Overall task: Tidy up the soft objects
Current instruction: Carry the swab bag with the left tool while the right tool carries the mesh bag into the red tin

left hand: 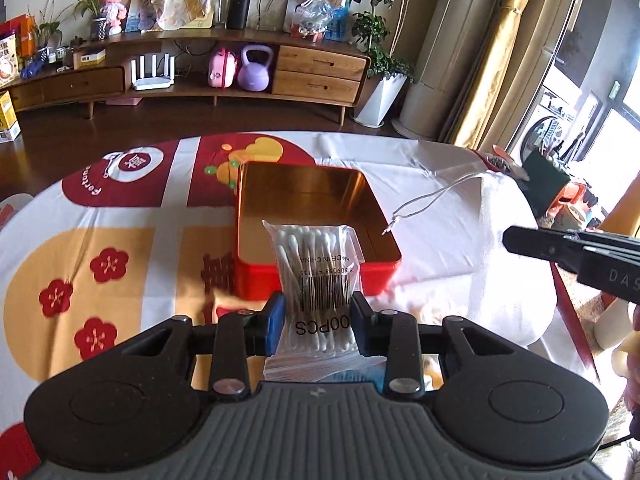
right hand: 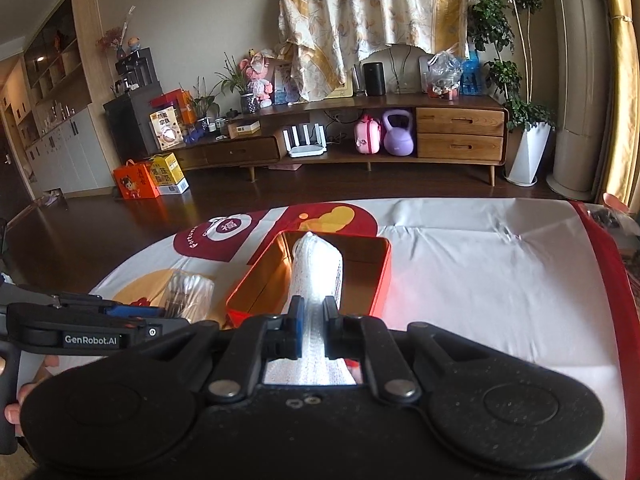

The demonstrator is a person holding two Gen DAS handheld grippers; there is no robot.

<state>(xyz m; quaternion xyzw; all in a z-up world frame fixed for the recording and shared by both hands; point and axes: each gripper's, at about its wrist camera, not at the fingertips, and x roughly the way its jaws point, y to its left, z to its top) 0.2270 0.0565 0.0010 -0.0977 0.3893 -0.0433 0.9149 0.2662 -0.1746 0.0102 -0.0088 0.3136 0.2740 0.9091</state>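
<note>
My left gripper (left hand: 318,318) is shut on a clear bag of cotton swabs (left hand: 316,268) with a barcode, held just in front of the near wall of an open red tin with a gold inside (left hand: 280,204). My right gripper (right hand: 313,320) is shut on a white textured soft roll (right hand: 318,268), held over the near edge of the same tin (right hand: 364,256). The right gripper shows at the right edge of the left wrist view (left hand: 568,248). The left gripper and its bag (right hand: 188,292) show at the left of the right wrist view.
The tin sits on a table under a white, red and yellow patterned cloth (left hand: 120,248). A white drawstring cord (left hand: 432,200) lies to the right of the tin. A wooden TV cabinet (right hand: 360,140) stands across the room.
</note>
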